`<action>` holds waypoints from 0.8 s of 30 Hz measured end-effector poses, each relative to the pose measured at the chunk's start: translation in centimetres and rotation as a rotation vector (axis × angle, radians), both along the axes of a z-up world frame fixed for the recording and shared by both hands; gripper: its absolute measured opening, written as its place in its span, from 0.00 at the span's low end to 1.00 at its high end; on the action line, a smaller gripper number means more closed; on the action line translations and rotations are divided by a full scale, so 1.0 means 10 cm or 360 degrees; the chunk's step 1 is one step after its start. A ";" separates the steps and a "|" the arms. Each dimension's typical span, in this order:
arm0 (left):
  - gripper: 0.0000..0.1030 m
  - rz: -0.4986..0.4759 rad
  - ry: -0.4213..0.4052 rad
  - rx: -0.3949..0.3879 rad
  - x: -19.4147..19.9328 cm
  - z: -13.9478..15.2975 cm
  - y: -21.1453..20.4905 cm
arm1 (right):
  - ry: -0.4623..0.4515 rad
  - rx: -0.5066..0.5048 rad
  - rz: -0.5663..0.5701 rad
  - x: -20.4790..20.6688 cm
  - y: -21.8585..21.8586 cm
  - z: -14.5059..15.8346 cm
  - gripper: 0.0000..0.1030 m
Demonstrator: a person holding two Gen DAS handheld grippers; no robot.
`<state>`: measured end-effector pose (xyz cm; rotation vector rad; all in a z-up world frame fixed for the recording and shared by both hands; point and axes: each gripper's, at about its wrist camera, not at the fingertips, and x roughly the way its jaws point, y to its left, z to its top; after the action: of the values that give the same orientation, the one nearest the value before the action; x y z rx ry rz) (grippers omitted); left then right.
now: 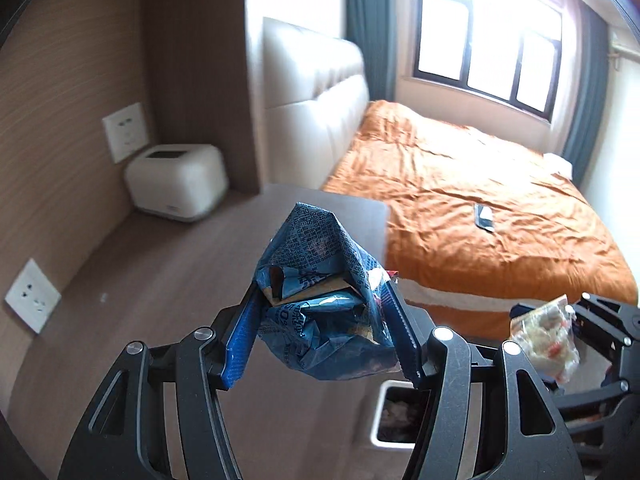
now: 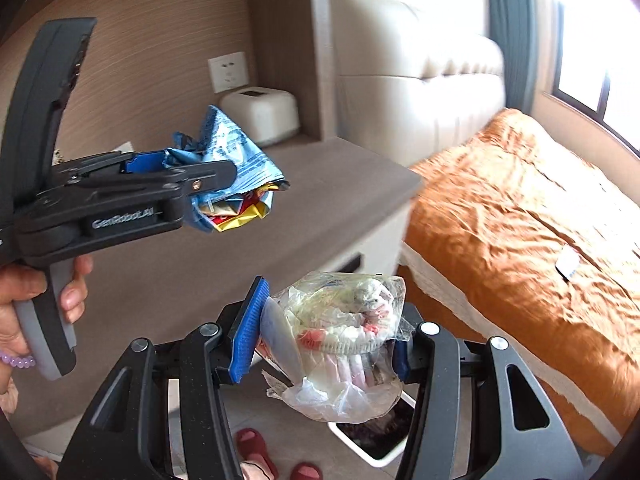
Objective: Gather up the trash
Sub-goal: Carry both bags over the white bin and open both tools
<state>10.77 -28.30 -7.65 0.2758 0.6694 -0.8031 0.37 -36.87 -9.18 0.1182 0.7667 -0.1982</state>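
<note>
My left gripper (image 1: 324, 320) is shut on a crumpled blue snack bag (image 1: 320, 280), held above the brown nightstand top (image 1: 160, 280). The right wrist view shows that same left gripper (image 2: 224, 188) from the side, gripping the blue snack bag (image 2: 228, 148) with yellow and red wrappers inside. My right gripper (image 2: 326, 340) is shut on a clear plastic bag of wrappers (image 2: 340, 344). This clear plastic bag (image 1: 544, 340) appears at the left view's right edge. A white trash bin (image 1: 394, 416) with dark contents stands on the floor below both grippers; the trash bin (image 2: 376, 436) sits partly hidden under the clear bag.
A white box-shaped appliance (image 1: 178, 182) stands at the back of the nightstand by wall sockets (image 1: 124, 130). The bed with an orange cover (image 1: 480, 208) lies to the right, a small dark packet (image 1: 484, 216) on it. Red slippers (image 2: 256, 452) lie on the floor. A hand (image 2: 24, 300) holds the left gripper's handle.
</note>
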 end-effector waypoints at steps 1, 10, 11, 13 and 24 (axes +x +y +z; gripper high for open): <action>0.57 -0.0023 -0.0003 0.0013 -0.09 -0.02 -0.07 | 0.0013 -0.0004 -0.0031 -0.08 -0.07 -0.02 0.52; 0.57 -0.0280 0.0135 0.0138 -0.68 -0.57 -0.62 | 0.0108 0.0033 -0.0289 -0.67 -0.68 -0.37 0.52; 0.57 -0.0313 0.0152 0.0168 -0.74 -0.69 -0.69 | 0.0122 0.0041 -0.0310 -0.70 -0.73 -0.46 0.52; 0.57 -0.0366 0.0187 0.0220 -0.84 -0.91 -0.80 | 0.0171 0.0055 -0.0344 -0.74 -0.83 -0.63 0.52; 0.62 -0.0570 0.0424 0.0412 -1.06 -2.45 -1.16 | 0.0292 0.0240 -0.0497 -0.70 -1.26 -1.79 0.54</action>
<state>0.17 -39.90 -32.12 0.5404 0.9939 -1.1083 -6.65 -49.45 -27.08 0.3676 0.9441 -0.4522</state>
